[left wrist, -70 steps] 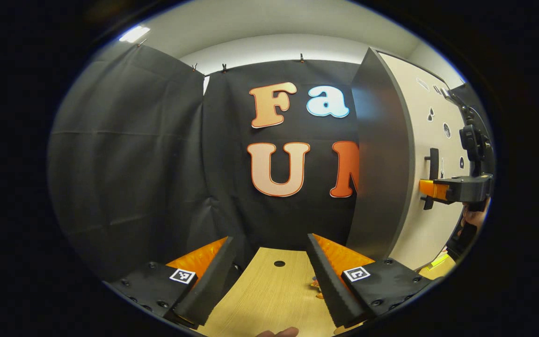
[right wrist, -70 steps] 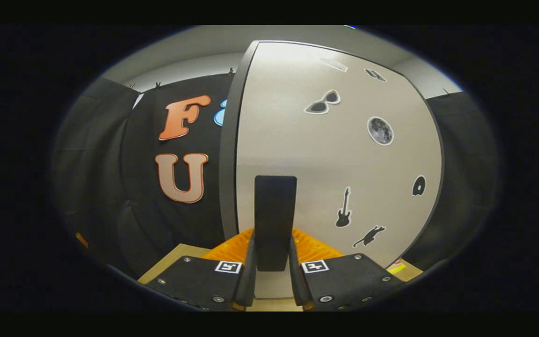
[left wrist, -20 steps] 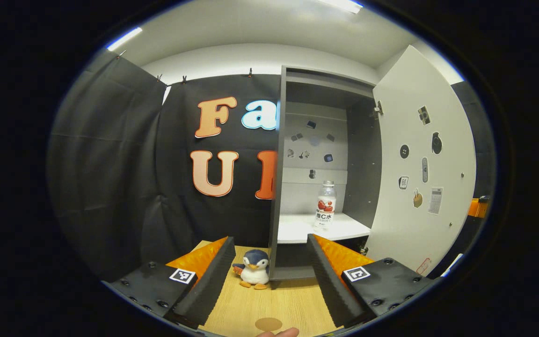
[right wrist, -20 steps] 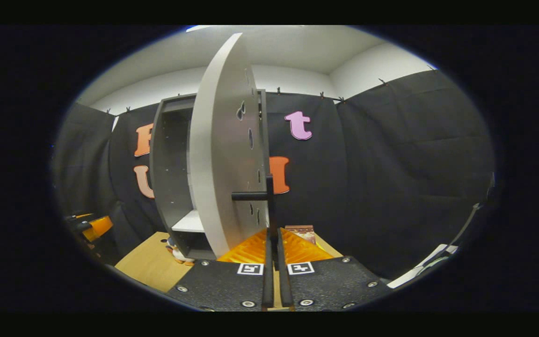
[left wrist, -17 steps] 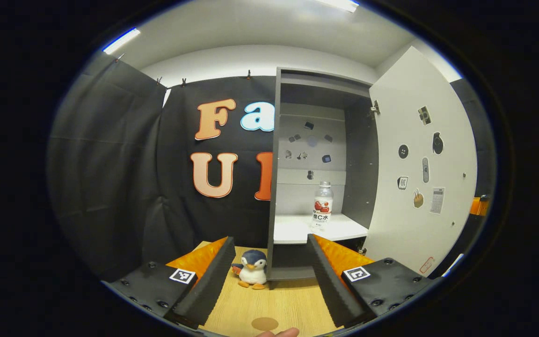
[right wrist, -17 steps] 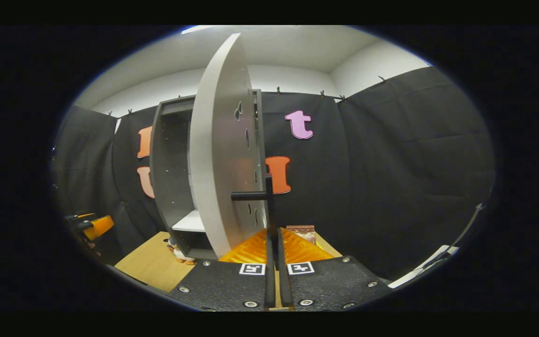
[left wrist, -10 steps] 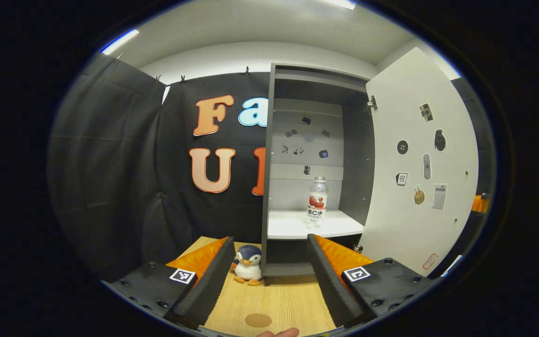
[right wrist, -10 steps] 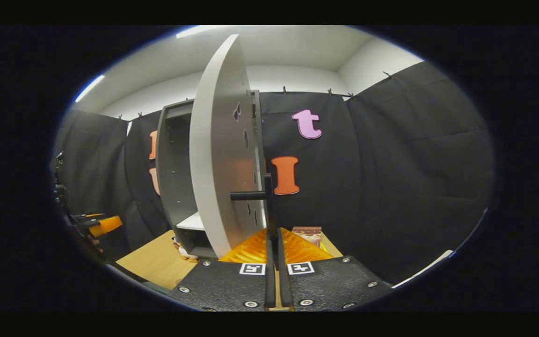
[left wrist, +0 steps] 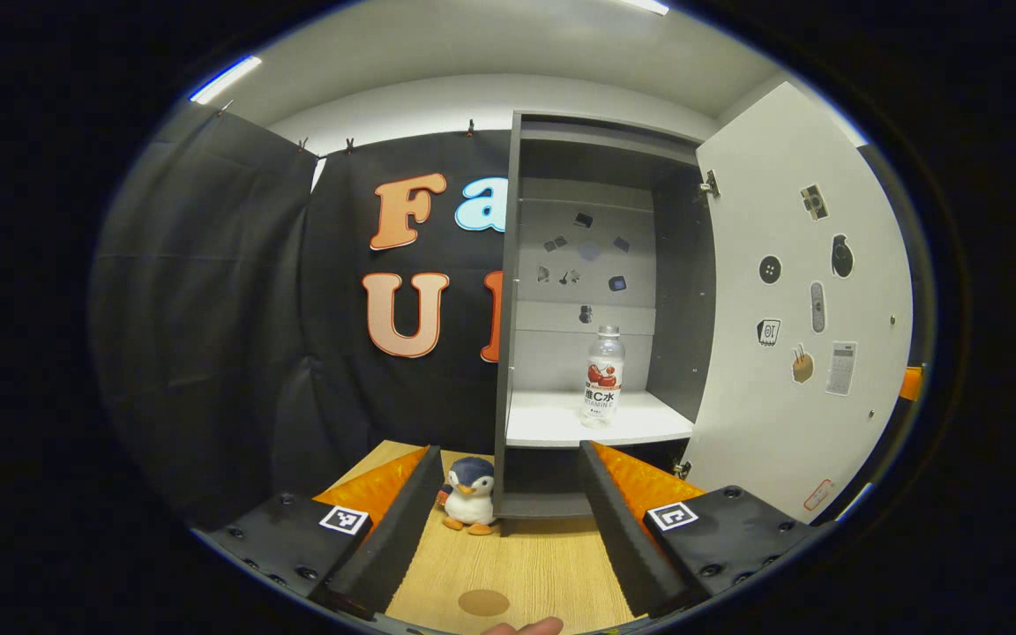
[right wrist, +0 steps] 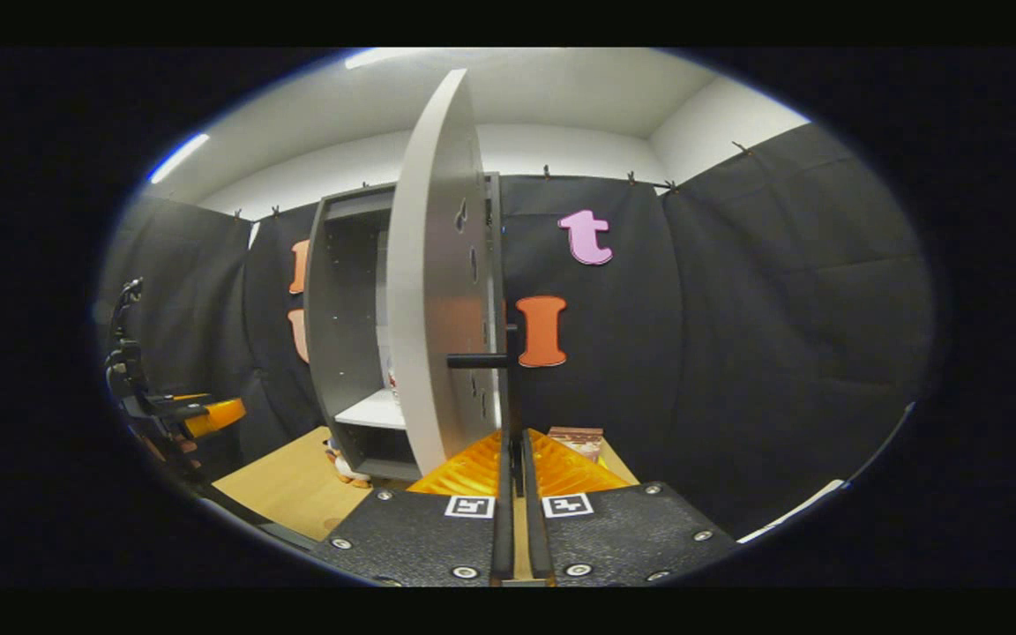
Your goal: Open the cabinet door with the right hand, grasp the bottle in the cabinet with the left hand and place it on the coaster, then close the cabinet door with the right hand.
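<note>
Now the cabinet (left wrist: 596, 291) is standing open on the wooden surface (left wrist: 526, 573), its door (left wrist: 803, 309) swinging wide, with the right gripper (right wrist: 514, 476) clamping its jaws narrowly on the door's dark handle (right wrist: 508, 388). Inside, the bottle (left wrist: 603, 377) is standing upright on the white shelf (left wrist: 552, 423), while the left gripper (left wrist: 508, 520) is hovering with jaws wide, empty, above the small round coaster (left wrist: 483, 602) and beside a toy penguin (left wrist: 470, 505).

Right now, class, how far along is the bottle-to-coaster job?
Done: the white cabinet door stands wide open. In hand: the right hand-held gripper is shut on the black door handle. Left: the open left hand-held gripper must fetch the clear plastic bottle to the round brown coaster; then shut the door.
</note>
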